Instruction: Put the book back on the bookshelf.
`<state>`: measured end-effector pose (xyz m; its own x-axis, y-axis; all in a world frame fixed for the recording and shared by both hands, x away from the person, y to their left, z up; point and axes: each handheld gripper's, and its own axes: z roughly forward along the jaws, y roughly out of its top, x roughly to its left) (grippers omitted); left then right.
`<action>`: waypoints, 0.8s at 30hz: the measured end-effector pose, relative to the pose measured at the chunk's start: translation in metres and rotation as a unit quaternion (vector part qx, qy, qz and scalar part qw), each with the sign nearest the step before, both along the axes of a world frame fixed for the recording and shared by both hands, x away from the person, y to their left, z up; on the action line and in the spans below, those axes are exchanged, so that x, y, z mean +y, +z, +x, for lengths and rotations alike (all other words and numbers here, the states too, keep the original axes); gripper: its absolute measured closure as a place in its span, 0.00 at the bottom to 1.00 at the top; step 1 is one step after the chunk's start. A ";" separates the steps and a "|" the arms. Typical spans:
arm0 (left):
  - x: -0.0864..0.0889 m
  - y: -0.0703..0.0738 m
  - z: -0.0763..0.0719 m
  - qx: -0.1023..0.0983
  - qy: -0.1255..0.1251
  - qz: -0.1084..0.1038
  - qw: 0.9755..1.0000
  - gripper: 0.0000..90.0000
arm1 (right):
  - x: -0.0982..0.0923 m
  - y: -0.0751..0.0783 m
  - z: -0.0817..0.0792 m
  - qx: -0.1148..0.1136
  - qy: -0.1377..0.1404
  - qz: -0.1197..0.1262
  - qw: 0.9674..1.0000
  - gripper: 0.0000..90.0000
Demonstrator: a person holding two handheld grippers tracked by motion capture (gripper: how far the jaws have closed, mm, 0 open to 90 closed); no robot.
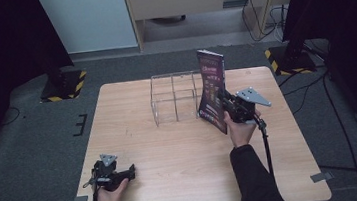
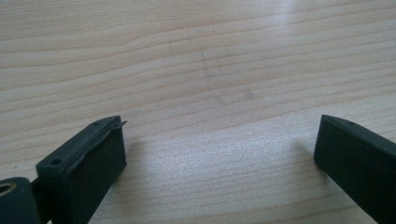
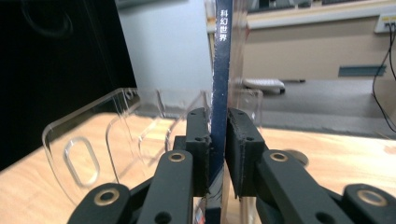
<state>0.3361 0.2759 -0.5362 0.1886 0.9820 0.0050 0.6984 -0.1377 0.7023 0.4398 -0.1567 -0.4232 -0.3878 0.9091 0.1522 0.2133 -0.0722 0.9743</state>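
Observation:
A dark magazine (image 1: pixel 211 89) with a purple cover stands upright on the wooden table (image 1: pixel 172 156), just right of a clear acrylic rack (image 1: pixel 174 98). My right gripper (image 1: pixel 225 107) is shut on its lower right edge. In the right gripper view the jaws clamp the dark blue spine (image 3: pixel 220 70) from both sides, with the gripper (image 3: pixel 217 119) facing the rack's clear dividers (image 3: pixel 93 140). My left gripper (image 1: pixel 131 172) rests near the table's front left corner in a hand. It stands open (image 2: pixel 219 140) over bare wood, nothing between its jaws.
Two black stands with yellow-black striped bases (image 1: pixel 64 85) (image 1: pixel 288 59) sit on the floor beyond the table's far corners. Cables (image 1: pixel 326 90) run along the floor at the right. A white panel (image 1: pixel 87 19) and a wooden desk stand at the back.

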 end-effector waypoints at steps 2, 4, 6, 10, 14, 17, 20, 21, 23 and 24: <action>0.000 0.000 0.000 0.001 -0.001 0.001 1.000 0.01 | -0.002 0.001 -0.001 0.012 0.005 -0.008 1.000 0.88; 0.000 0.000 0.000 0.001 0.000 0.001 1.000 0.01 | -0.004 0.001 -0.003 0.021 0.005 -0.018 1.000 0.87; 0.000 0.000 0.000 0.001 -0.001 0.001 1.000 0.01 | -0.008 0.001 -0.003 0.032 0.013 -0.021 0.999 0.87; 0.000 0.000 0.000 0.000 0.000 0.000 1.000 0.01 | -0.013 0.000 -0.008 0.044 0.019 -0.031 0.998 0.87; 0.000 0.000 0.000 0.001 0.000 0.001 1.000 0.01 | -0.016 -0.002 -0.014 0.050 0.022 -0.038 0.998 0.87; 0.000 0.000 0.000 0.002 0.000 0.001 1.000 0.01 | -0.018 -0.004 -0.018 0.057 0.025 -0.041 0.997 0.87; 0.000 0.000 0.000 0.001 0.000 0.001 1.000 0.01 | -0.020 -0.005 -0.022 0.067 0.032 -0.047 0.996 0.86; 0.000 0.000 0.000 0.001 0.000 0.001 1.000 0.01 | -0.020 -0.005 -0.024 0.071 0.032 -0.049 0.996 0.86; 0.000 0.000 0.000 0.001 0.000 0.001 1.000 0.01 | -0.023 -0.007 -0.027 0.077 0.033 -0.053 0.995 0.86; 0.000 0.000 0.000 0.001 0.000 0.001 1.000 0.01 | -0.024 -0.008 -0.029 0.078 0.034 -0.052 0.995 0.86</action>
<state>0.3361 0.2758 -0.5360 0.1888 0.9820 0.0066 0.7004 -0.1393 0.7000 0.4113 -0.1805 -0.4313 -0.4287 0.8952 0.1223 0.3635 0.0470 0.9304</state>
